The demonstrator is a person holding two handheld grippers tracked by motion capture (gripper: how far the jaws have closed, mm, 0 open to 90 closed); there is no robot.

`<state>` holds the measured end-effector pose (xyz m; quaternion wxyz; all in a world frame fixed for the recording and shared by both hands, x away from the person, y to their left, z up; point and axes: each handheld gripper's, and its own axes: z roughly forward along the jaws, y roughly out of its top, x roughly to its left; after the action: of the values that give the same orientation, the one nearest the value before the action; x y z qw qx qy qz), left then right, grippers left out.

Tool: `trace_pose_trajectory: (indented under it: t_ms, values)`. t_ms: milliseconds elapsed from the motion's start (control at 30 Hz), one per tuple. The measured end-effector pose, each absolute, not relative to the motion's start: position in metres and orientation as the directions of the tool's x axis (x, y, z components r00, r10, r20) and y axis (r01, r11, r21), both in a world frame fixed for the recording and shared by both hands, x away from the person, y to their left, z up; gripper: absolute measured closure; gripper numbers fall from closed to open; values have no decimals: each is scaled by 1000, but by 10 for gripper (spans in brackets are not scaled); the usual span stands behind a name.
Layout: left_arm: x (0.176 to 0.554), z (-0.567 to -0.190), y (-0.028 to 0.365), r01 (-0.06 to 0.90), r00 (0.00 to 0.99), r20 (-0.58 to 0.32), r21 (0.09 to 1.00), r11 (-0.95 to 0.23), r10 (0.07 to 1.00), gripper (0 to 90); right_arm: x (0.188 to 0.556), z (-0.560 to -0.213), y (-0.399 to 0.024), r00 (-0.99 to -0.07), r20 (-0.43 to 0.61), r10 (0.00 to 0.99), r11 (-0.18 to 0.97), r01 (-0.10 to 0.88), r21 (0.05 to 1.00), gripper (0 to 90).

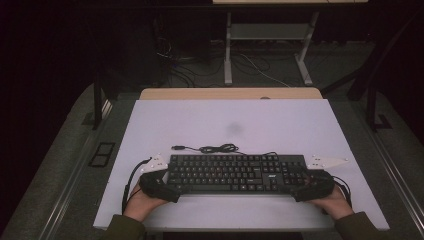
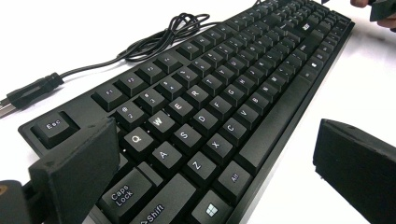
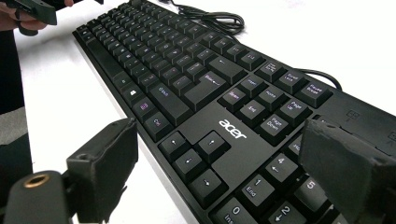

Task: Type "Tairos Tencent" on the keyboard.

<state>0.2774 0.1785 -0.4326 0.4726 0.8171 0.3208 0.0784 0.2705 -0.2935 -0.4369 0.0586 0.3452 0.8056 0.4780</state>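
1. Left gripper (image 1: 159, 185) sits at the left end of the black Acer keyboard (image 1: 235, 173), jaws wide open, straddling the front-left corner, gripping nothing.
2. Right gripper (image 1: 314, 186) mirrors it at the right end, jaws wide open over the numpad corner, empty.
3. The keyboard's long axis runs gripper to gripper; both hands equally near.
4. Its cable (image 1: 214, 148) lies coiled beyond, on the white table (image 1: 280, 125).

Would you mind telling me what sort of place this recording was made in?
Probably a lab or office workroom. A black keyboard lies on a white-topped table, another desk frame stands behind it, and loose cables lie on the carpeted floor.
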Motion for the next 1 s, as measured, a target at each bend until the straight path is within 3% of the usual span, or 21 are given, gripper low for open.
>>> trace_pose_trajectory:
  t_ms: [1000]
  values:
    - [276,-430,178,443,786,-178,830,-339,592,0,276,-427,-276,-786,239,570,303,472,828,119]
